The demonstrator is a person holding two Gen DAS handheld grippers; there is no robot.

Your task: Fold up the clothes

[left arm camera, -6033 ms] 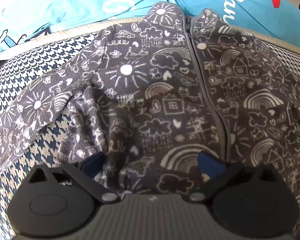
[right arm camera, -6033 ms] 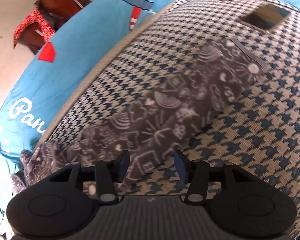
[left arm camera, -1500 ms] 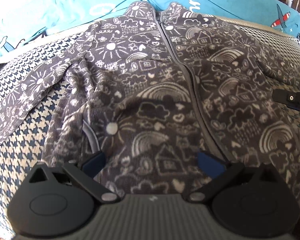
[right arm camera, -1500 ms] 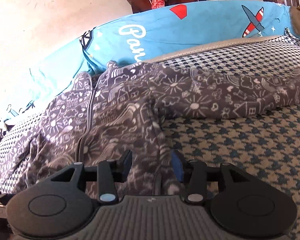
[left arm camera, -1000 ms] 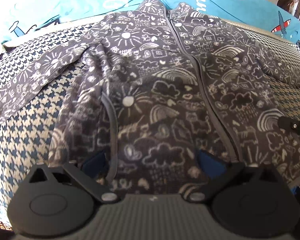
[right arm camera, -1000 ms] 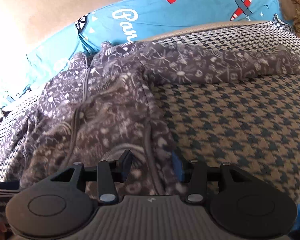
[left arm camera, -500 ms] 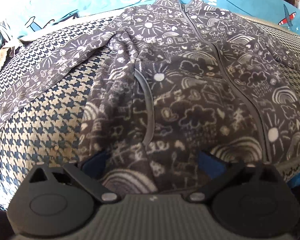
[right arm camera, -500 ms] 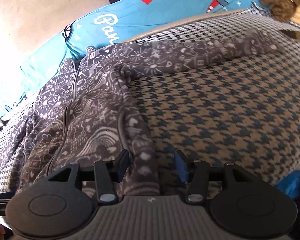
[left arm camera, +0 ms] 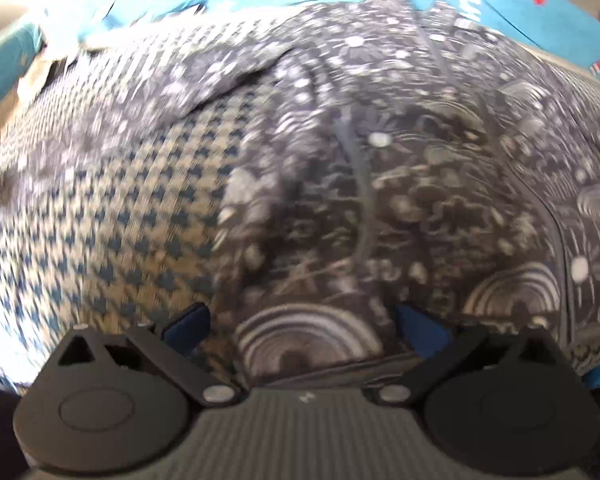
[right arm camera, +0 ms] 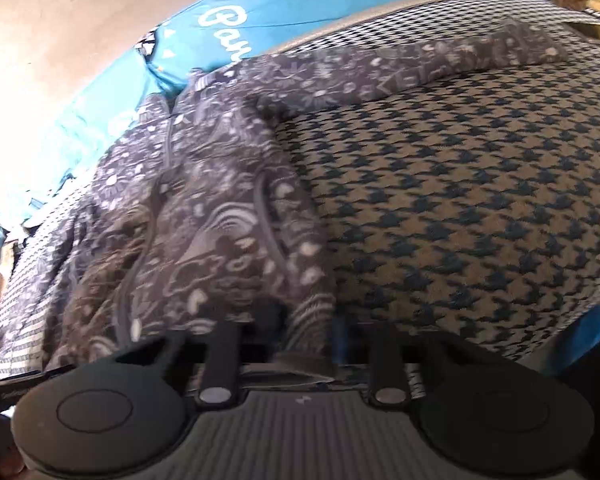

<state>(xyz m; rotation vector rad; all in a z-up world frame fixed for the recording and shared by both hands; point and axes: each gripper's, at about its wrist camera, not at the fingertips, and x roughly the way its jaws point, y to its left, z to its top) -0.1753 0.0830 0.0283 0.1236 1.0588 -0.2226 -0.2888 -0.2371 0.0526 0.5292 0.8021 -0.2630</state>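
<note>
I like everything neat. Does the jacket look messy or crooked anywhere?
A bit. The jacket lies front up on the checked cover, but its left side is bunched into wrinkles. The right gripper is closing on the hem.

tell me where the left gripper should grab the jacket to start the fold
Judging by how it lies, grip the bottom hem corner of the jacket, at the rainbow print just ahead of the left gripper, coming in from the near edge of the bed. The hem lies flat and thin there, between the open jaws. The right gripper is closing on the other hem corner.
</note>
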